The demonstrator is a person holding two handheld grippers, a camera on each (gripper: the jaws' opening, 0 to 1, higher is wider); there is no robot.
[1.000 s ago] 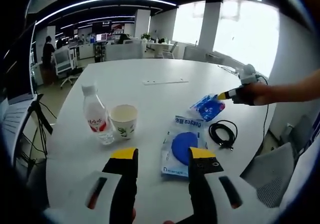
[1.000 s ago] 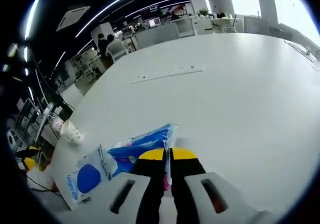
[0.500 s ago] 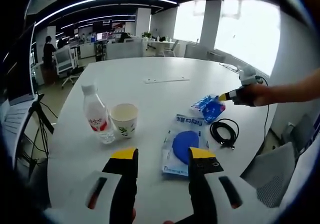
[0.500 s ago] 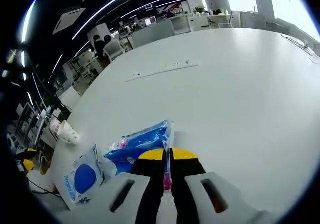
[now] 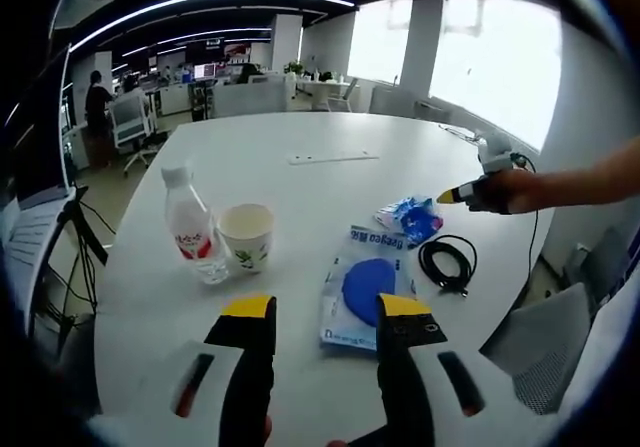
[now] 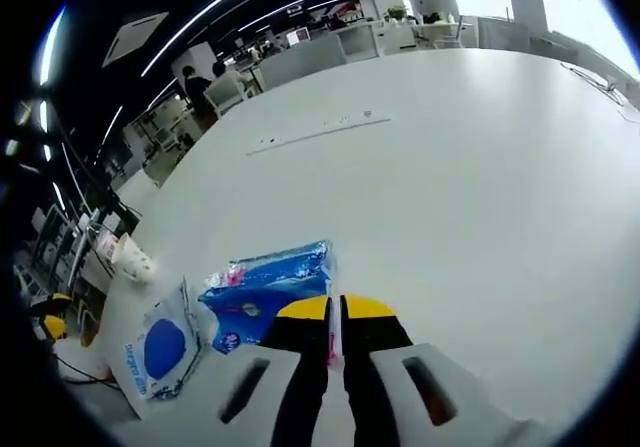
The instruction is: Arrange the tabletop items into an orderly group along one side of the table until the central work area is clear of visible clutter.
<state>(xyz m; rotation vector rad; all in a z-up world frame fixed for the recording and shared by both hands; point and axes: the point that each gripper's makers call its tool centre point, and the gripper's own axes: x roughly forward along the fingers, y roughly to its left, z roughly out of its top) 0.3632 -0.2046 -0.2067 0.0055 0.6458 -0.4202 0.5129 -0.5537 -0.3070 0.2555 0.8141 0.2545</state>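
We can make out blue lettering on the flat white packet with a blue disc point(image 5: 365, 289), along the edge nearest the small blue pouch, but it is too blurred for us to read with certainty. The water bottle point(image 5: 194, 229) carries a red label, and the paper cup point(image 5: 247, 238) a green print, neither legible.
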